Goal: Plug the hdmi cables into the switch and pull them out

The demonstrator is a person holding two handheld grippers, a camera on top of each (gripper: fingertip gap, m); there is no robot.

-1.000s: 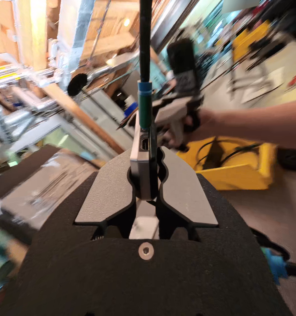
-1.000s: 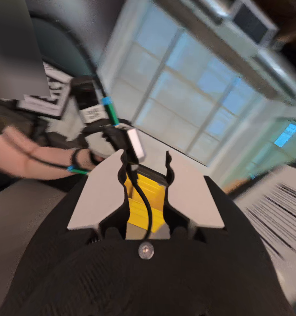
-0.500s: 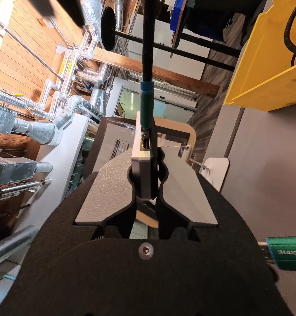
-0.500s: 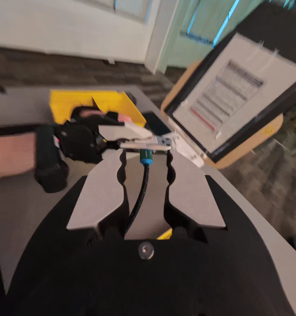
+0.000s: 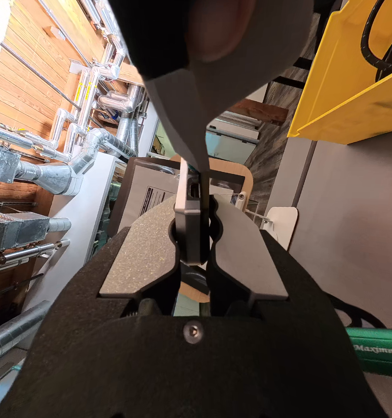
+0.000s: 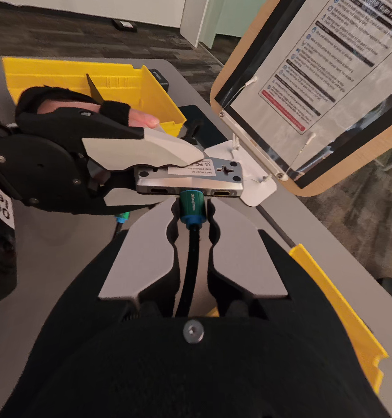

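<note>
While left tongs (image 6: 168, 178) clamp the switch (image 6: 190, 178), right tongs (image 6: 191, 208) agape around its plugged green connector (image 6: 191, 207).

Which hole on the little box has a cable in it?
The middle port on the switch: the green plug sits in it, between the right gripper fingers. The ports either side are empty.

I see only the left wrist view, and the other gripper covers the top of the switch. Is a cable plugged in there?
Observer: Yes. A green plug sits in the middle of the switch.
Operator: Does the right gripper hold it?
Observer: No. The right gripper is open; its fingers only flank the plug.
Operator: And the other sockets on that edge?
Observer: The side ports left and right of the plug are both empty.
</note>
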